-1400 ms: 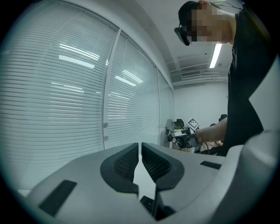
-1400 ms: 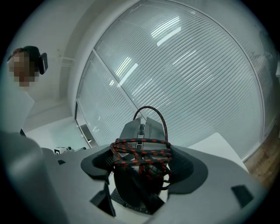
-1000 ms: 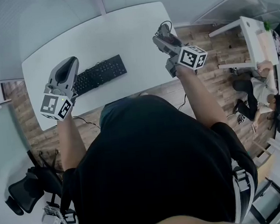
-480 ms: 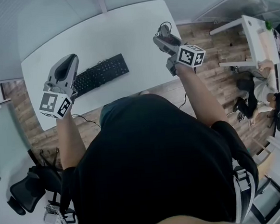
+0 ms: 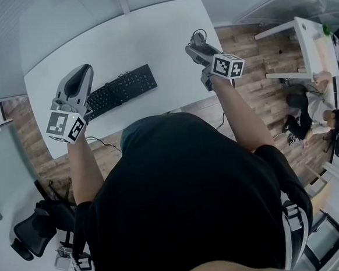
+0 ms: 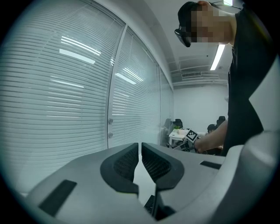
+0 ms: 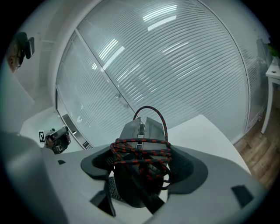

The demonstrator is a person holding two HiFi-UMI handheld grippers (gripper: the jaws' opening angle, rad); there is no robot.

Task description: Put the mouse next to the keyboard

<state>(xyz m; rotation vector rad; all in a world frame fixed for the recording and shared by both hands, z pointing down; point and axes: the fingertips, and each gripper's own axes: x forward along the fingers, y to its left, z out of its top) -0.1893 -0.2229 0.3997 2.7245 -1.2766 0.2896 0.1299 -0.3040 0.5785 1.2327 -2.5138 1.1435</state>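
R gripper squeezes the cord-wrapped mouse between its jaws, well right of the keyboard; L gripper is pinched shut, empty.

Your mouse is grey, its braided cable black with red flecks. The keyboard's black, and the desk is plain white.

shirt: black, short sleeves | hip straps: pale grey webbing with buckles | left tongs: grey moulded shell, dark ribbed pads | left cube: black-and-white square markers | right tongs: same grey shell | right cube: same square markers
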